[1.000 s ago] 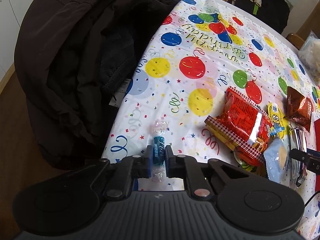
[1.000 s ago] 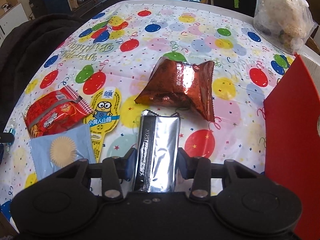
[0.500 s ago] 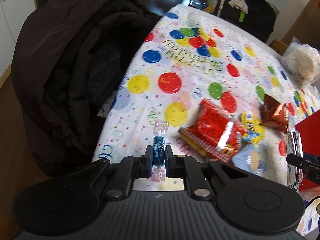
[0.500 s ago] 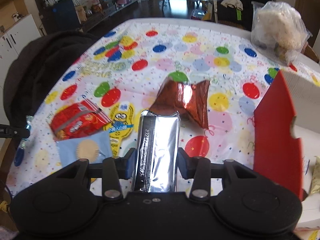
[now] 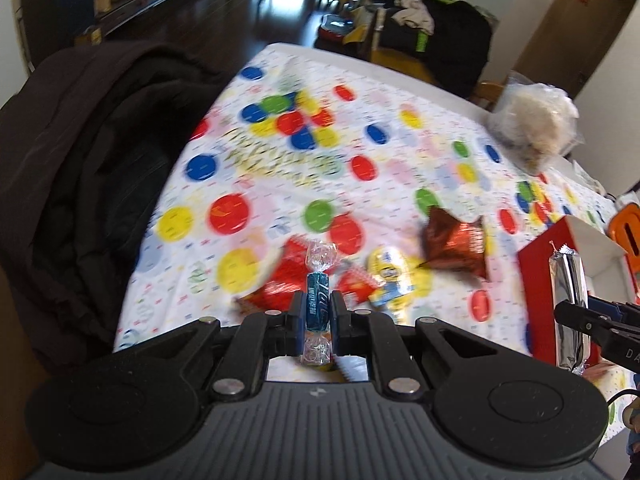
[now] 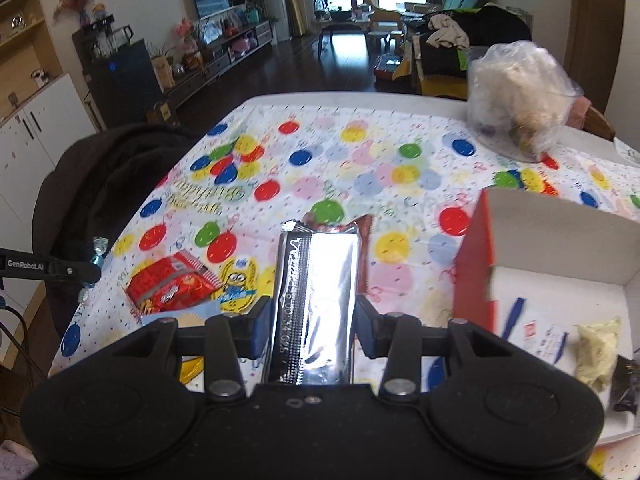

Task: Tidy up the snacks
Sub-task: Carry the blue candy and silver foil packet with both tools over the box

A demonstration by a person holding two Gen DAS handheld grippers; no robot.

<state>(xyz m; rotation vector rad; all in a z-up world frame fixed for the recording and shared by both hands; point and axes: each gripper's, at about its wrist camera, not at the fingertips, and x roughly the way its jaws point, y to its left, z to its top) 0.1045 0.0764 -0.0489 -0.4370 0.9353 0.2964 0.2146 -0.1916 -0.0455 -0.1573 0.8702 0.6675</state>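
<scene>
Your left gripper [image 5: 318,322] is clamped on the blue candy [image 5: 318,307] at its firm middle, clear of the tablecloth [image 5: 384,160]; it is light and hard, but its twisted cellophane ends would likely slip, so keep to the body. Your right gripper [image 6: 313,326] has its jaws pressed on the silver foil packet [image 6: 314,304] across its width, beside the red box [image 6: 472,276]. That foil looks slick and crushable; hold it low and gently.
</scene>
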